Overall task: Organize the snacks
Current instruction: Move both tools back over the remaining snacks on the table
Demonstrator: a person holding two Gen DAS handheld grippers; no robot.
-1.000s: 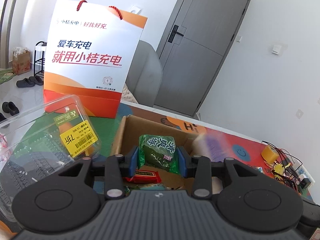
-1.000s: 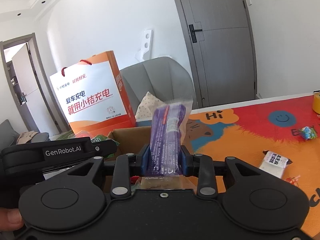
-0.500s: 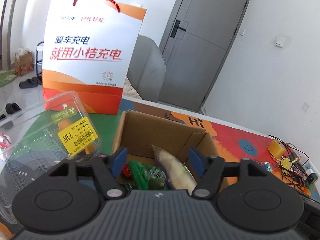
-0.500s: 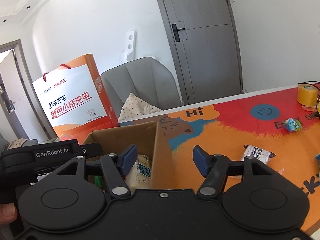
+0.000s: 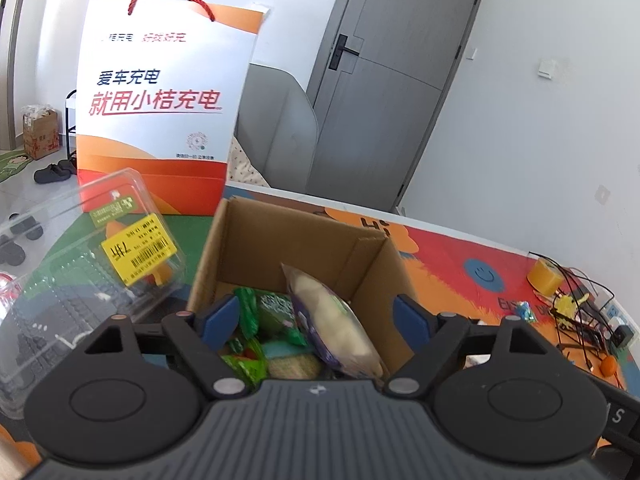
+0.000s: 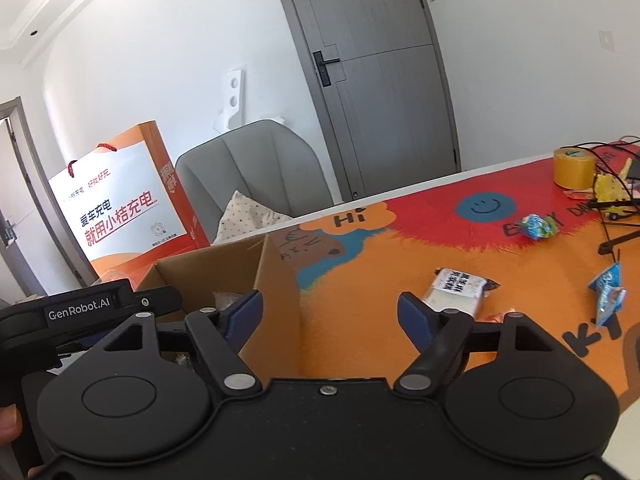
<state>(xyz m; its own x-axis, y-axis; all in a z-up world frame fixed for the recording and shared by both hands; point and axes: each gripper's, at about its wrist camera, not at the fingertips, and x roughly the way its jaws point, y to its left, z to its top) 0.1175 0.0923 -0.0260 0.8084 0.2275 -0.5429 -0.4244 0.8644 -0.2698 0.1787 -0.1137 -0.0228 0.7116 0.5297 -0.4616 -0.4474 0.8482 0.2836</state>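
White walls and a grey door [image 5: 376, 92] at twelve o'clock, a grey chair [image 6: 256, 176] tucked behind, and up front a counter [image 6: 400, 264] under a loud orange-and-red cartoon mat. The open cardboard box [image 5: 296, 236] sits dead centre in the left wrist view, and it is filling up: a pale snack in a purple-edged wrapper [image 5: 332, 320] leans tilted against the inside at about one o'clock, with green snack packets [image 5: 272, 316] bunched just beside it at nine.

The left gripper [image 5: 316, 316] hangs over the box, fingers spread and opening wider; the snacks lie below in the box, nothing pinched between the pads. Out at ten o'clock there's a clear plastic clamshell [image 5: 80, 276] with a yellow price sticker, and behind it the orange-and-white paper gift bag [image 5: 164, 112] standing upright.

Over to the right gripper [image 6: 328, 316]: fingers also spreading, nothing between them, straddling the box's near corner. A white-wrapped snack bar [image 6: 460, 286] lies on the mat at one o'clock, a blue sachet [image 6: 608, 292] at two, a crinkled blue-green candy [image 6: 538, 226] beyond, and a yellow tape roll [image 6: 574, 168] near the tangle of black cables.
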